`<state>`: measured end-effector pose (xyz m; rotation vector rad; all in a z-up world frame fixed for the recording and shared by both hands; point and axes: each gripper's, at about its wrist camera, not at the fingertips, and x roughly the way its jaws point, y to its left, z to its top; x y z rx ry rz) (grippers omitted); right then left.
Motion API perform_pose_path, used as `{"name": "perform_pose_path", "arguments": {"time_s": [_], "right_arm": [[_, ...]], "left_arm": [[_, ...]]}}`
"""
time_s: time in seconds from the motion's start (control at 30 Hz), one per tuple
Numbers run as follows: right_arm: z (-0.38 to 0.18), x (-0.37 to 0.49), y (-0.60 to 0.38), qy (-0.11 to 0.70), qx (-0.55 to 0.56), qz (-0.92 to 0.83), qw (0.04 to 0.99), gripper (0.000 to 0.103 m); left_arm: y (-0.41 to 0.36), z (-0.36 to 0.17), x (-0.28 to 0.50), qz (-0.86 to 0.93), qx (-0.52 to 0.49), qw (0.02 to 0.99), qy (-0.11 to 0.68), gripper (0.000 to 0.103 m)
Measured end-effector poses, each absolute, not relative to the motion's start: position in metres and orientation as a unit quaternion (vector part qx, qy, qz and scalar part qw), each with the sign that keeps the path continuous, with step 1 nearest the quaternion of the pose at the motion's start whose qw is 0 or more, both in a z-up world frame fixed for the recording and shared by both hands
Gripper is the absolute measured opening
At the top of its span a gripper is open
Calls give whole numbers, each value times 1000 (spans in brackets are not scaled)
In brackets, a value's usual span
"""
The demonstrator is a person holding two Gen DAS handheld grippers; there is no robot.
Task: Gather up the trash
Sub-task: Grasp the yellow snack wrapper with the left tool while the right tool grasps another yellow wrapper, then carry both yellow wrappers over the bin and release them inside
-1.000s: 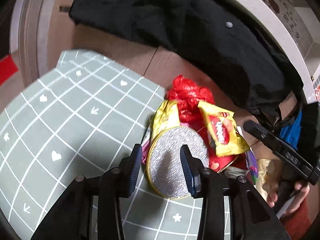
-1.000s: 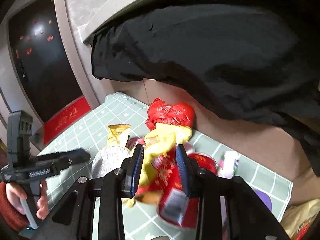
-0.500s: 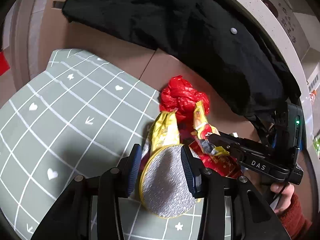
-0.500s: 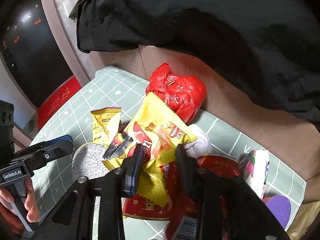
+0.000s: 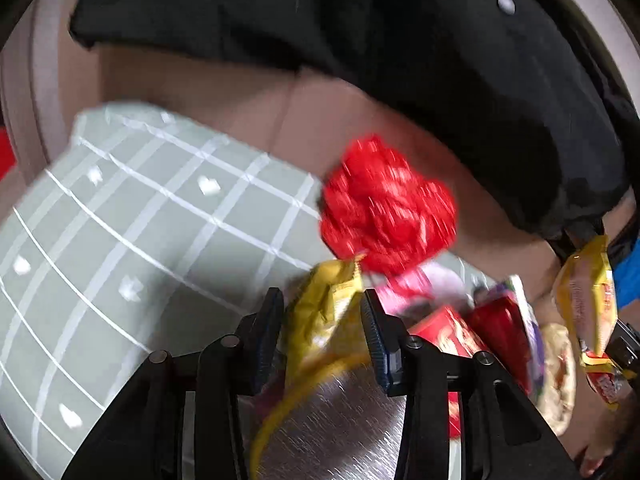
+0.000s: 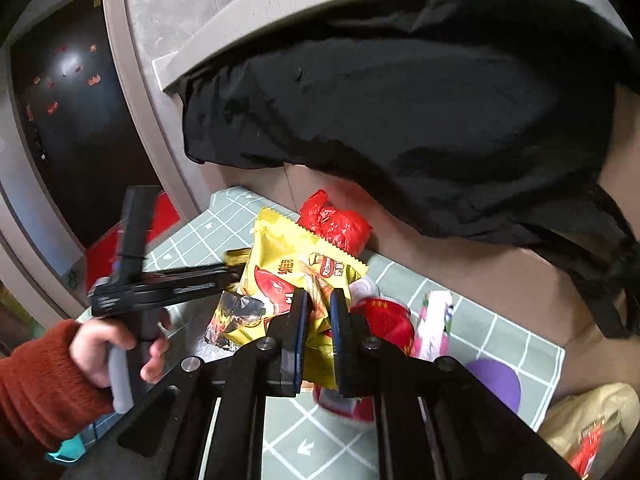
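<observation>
Leftward, the green mat (image 5: 120,220) lies bare. Both jaws have just been closing: right gripper (image 6: 319,312) pinches a crinkled yellow wrapper (image 6: 292,264); left gripper (image 5: 322,320) straddles another yellow packet (image 5: 320,312), contact unclear.

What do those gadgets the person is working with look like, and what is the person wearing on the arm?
Each is a black plastic tool. The right gripper and the left gripper both end in two flat fingers faced with ribbed blue pads, joined by black linkage bars with silver bolts. The left tool has a pistol-style handle and faint white lettering. The hand emerges from a fuzzy rust-orange sleeve.
</observation>
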<state>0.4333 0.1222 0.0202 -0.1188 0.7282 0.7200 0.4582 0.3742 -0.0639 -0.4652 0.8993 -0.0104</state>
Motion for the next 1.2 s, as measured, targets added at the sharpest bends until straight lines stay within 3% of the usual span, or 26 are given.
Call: {"name": "perform_pose_path", "arguments": {"time_s": [0.2,0.53,0.7,0.97,1.2], "right_arm": [[38,405,100,314,-64,330,888,10],[83,348,53,252,-43,324,911,10],[102,317,23,209,-50,312,926,10],[126,280,-53,161,-40,267,949,10],[123,265,-127,145,-31,197,969,10]], "left_arm": [[350,-16,419,24,-163,915,367,18],[284,100,315,56,-81,965,244,18],[238,129,279,33,-71,974,211,18],[141,144,258,-50,-56,979,189,18],[66,121,284,-116,-58,970,203,18]]}}
